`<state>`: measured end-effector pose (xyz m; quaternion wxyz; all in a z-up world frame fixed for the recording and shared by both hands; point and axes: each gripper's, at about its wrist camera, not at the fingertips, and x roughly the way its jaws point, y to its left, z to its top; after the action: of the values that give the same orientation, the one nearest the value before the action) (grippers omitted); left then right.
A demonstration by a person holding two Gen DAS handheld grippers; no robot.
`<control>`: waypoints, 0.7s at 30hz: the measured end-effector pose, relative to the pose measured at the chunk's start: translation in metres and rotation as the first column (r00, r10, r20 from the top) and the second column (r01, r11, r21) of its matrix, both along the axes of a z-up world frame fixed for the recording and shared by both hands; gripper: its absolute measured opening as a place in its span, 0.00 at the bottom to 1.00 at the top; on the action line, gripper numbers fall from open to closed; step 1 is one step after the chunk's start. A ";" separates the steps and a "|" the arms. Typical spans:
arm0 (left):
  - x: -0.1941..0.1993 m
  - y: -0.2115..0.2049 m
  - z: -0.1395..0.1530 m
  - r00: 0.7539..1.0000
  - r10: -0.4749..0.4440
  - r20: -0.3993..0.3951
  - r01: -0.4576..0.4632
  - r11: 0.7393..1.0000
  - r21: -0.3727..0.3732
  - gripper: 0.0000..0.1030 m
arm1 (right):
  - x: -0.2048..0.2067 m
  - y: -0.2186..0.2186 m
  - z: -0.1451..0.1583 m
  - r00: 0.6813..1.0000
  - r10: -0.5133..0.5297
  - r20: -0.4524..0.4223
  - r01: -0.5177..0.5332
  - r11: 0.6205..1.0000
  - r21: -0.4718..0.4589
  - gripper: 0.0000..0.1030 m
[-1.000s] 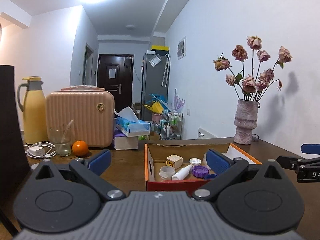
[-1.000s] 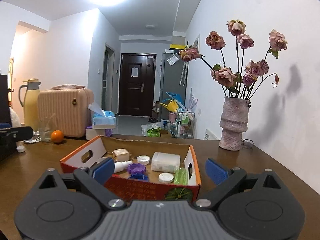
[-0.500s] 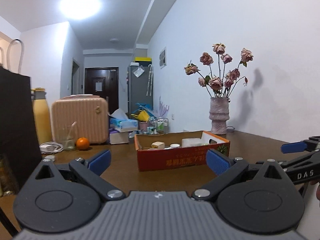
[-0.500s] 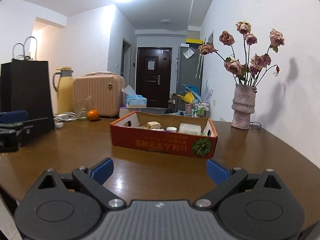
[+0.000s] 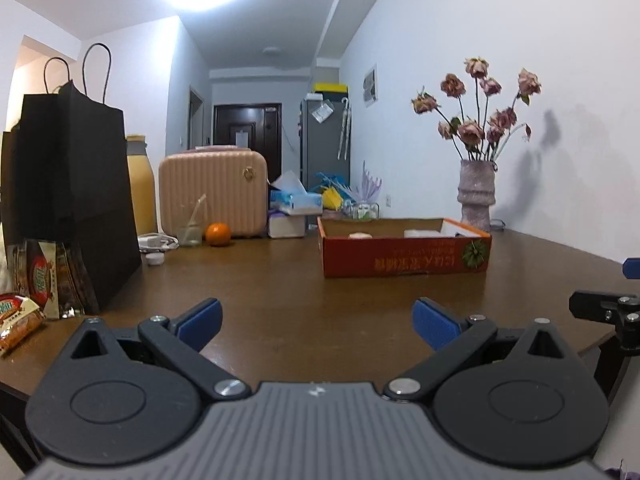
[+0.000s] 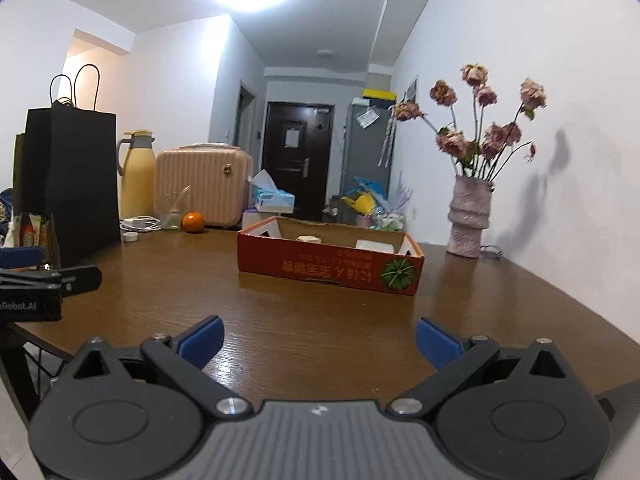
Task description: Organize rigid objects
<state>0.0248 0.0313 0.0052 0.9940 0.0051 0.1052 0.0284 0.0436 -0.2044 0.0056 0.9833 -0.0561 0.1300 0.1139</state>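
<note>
Brown wooden table [image 5: 280, 292] in white-walled room, hallway door at 12 o'clock. Red cardboard box [image 6: 328, 266] holding small items sits mid-table, long axis across view. From right gripper [image 6: 320, 340]: box at 12 o'clock, well apart. From left gripper [image 5: 316, 320]: box at 1 o'clock, well apart. Judgement: right gripper marginally nearer. Both jaw sets spread wide, holding nothing, touching nothing. Loose white cap [image 5: 155, 258] on table at 10 o'clock of left gripper, beside black paper bag [image 5: 68, 196].
</note>
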 end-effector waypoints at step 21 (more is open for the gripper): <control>-0.022 -0.036 0.014 0.993 -0.062 0.103 0.056 0.996 0.063 1.00 | -0.022 -0.017 0.006 0.999 -0.029 0.036 0.026 0.997 0.071 0.99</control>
<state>0.0032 -0.0048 0.0194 0.9980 0.0365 0.0519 0.0022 0.0216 -0.2217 0.0117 0.9884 -0.0216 0.1084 0.1038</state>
